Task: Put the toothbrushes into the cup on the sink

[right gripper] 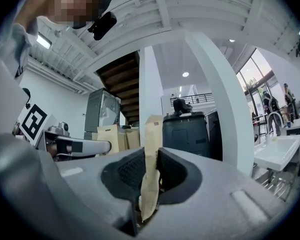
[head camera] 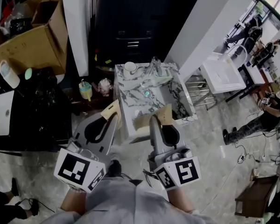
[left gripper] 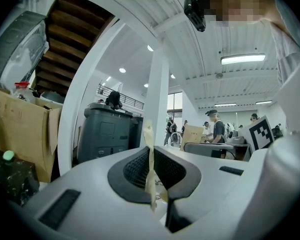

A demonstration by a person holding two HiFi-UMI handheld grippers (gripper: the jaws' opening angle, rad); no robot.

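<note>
Basically both tools have jaws together, nothing between: left tool (left gripper: 149,136), right tool (right gripper: 153,126), held just before the marble sink (head camera: 178,101). White cup (head camera: 129,68) upright at sink's far left corner. Toothbrushes too small to tell.

white cup (head camera: 129,68) upright, marble sink (head camera: 177,99) corner

The room is lit brightly by ceiling lamps (left gripper: 242,59). Edges are bent and corners blackened in both gripper views.

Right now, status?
Left gripper, right gripper shut, empty. Cup on sink top ahead; toothbrushes not made out. Nothing between grippers and sink.
</note>
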